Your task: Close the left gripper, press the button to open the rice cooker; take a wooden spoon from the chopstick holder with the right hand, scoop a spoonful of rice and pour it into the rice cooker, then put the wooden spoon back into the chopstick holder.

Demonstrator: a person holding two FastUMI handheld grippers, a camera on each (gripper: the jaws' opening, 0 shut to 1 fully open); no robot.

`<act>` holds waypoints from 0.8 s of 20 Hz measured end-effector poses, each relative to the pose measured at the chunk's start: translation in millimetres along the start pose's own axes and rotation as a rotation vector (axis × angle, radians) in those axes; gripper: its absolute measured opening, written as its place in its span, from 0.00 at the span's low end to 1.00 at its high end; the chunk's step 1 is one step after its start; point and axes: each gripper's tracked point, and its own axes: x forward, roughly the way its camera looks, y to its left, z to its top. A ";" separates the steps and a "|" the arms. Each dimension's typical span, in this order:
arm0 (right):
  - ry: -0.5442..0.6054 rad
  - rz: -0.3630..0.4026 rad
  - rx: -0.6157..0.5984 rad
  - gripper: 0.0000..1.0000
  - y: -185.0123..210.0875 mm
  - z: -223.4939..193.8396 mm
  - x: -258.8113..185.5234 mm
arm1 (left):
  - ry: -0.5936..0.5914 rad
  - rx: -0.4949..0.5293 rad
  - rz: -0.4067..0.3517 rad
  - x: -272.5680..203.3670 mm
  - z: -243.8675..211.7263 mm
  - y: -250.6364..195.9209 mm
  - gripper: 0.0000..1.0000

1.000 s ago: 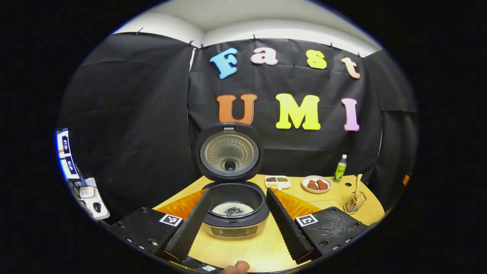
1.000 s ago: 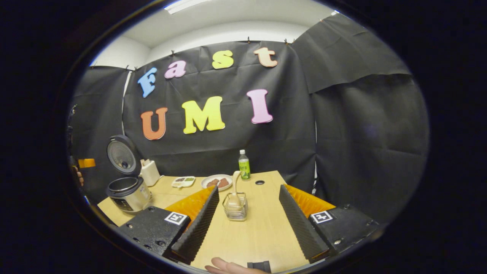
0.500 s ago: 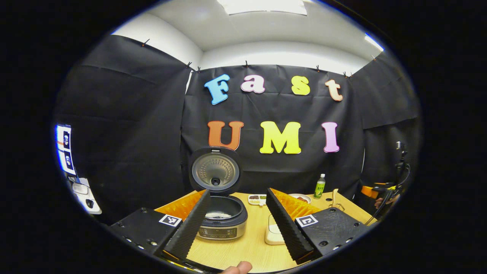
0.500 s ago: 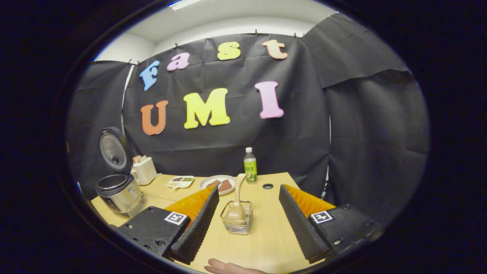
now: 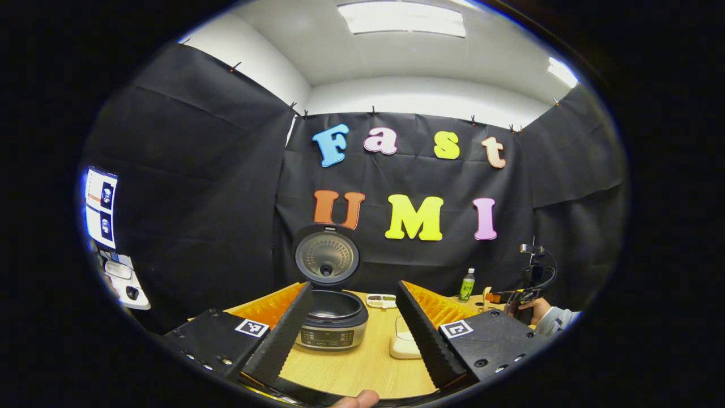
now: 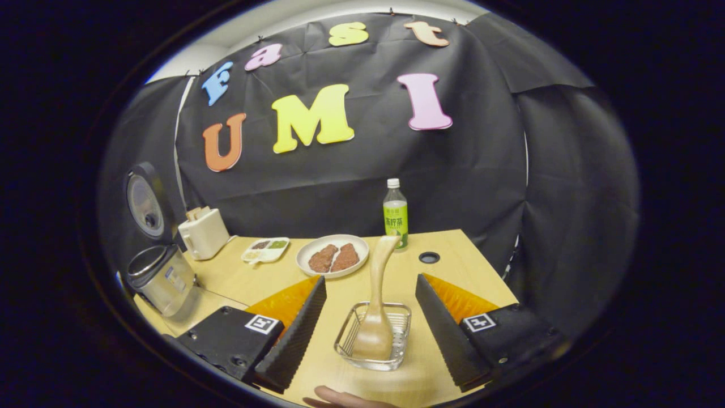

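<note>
Right gripper [image 6: 371, 334] spread wide, empty, its fingers flanking the wire chopstick holder [image 6: 374, 335] near the table's [image 6: 453, 249] front edge; wooden spoon [image 6: 378, 309] stands inside. Left gripper [image 5: 354, 334] also spread, empty, facing the open rice cooker [image 5: 333, 317]; bare tabletop lies between.

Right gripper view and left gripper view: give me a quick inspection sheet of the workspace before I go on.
Surface: wooden table, one round hole.
Job's things: rice cooker lid up; wooden spoon standing in wire holder; white rice container beside the cooker.
Clutter: plate with two brown pieces, divided dish, green bottle.
Grippers: left gripper open; right gripper open, fingers either side of the holder.
Cables: nothing seen on the table.
Surroundings: black cloth walls.
</note>
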 end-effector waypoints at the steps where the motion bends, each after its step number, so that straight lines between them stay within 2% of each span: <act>1: 0.014 -0.020 0.002 0.93 -2.4 -0.9 10.8 | -0.001 0.012 -0.011 -3.7 2.1 -0.9 0.94; 2: 0.033 -0.021 0.014 1.00 -1.5 -2.3 22.1 | -0.004 0.029 -0.024 -7.6 4.3 -3.0 0.94; 5: 0.099 -0.037 0.067 1.00 0.7 -7.9 50.0 | -0.019 0.060 -0.034 -15.0 10.4 -0.5 0.94; 6: 0.130 -0.034 0.069 0.93 3.8 -12.5 58.4 | -0.024 0.059 -0.041 -16.1 11.8 0.3 0.94; 7: 0.166 -0.052 0.055 0.97 0.1 -20.6 66.0 | -0.021 0.054 -0.045 -16.7 11.5 1.3 0.94; 8: 0.182 -0.076 0.041 0.95 -4.9 -24.0 69.6 | -0.014 0.051 -0.040 -17.6 8.5 5.5 0.94; 9: 0.175 -0.083 0.033 1.00 -5.0 -24.0 74.7 | -0.011 0.050 -0.030 -18.2 6.5 11.4 0.94; 10: 0.175 -0.061 0.032 0.82 -0.9 -22.5 76.1 | -0.011 0.048 -0.019 -17.2 5.4 17.6 0.94; 11: 0.180 -0.042 0.042 0.73 3.3 -26.3 78.2 | -0.012 0.044 -0.008 -15.8 5.6 23.1 0.94; 13: 0.246 -0.083 0.038 0.41 -4.6 -40.6 79.5 | -0.023 0.038 0.012 -14.7 7.0 31.3 0.94; 14: 0.234 -0.092 0.056 0.24 -4.7 -40.1 80.5 | -0.032 0.038 0.015 -13.2 7.7 32.6 0.94; 15: 0.228 -0.074 0.067 0.18 -0.5 -35.2 74.2 | -0.027 0.036 0.014 -13.2 5.7 33.1 0.94; 16: 0.215 -0.055 0.086 0.16 3.0 -31.8 72.5 | -0.021 0.034 0.009 -14.4 3.6 32.3 0.94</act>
